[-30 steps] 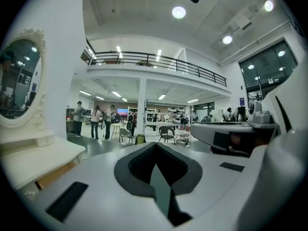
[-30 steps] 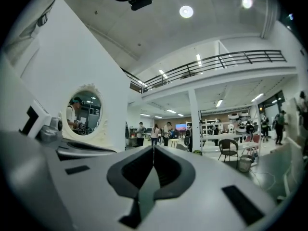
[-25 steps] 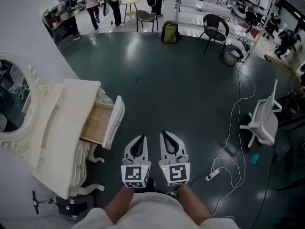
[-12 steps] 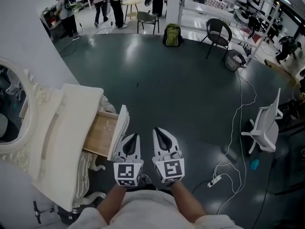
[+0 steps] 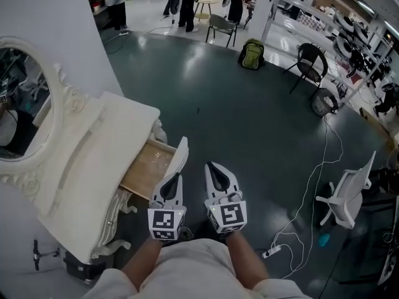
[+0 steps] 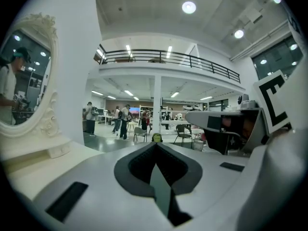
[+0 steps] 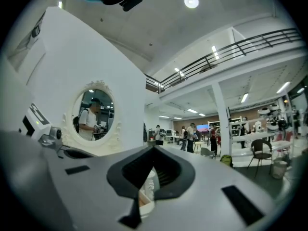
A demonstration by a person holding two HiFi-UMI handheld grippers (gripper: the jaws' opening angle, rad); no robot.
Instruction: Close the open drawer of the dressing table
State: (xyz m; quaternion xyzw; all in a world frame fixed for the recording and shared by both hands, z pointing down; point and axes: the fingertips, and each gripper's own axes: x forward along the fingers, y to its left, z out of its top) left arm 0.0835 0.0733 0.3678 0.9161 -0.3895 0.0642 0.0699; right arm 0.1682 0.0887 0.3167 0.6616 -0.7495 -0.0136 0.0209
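With both sets of jaws pressed together and nothing between them, the left tool point(image 5: 175, 180) and the right tool point(image 5: 213, 169) are held side by side in front of the person, pointing forward and roughly level. The left gripper view shows only a thin closed seam at the tip, and the right gripper view shows the same.

The open drawer point(image 5: 149, 166) lies just ahead and to the left of the left tool. It is pulled well out of the white dressing table point(image 5: 93, 161), with its pale wooden bottom exposed. Its white front panel point(image 5: 179, 156) runs along the same line as the tools point, so the panel's outer face looks toward them, and the drawer's travel back into the surface runs leftward across the head view. The left tool is clearly the nearer; its tip sits right beside the near end of the panel, though contact cannot be told. The right tool stands one tool's breadth farther out.

Closing the drawer likely calls for a sideways push to the left against that panel. The oval mirror point(image 5: 22, 104) stands at the back of the surface.
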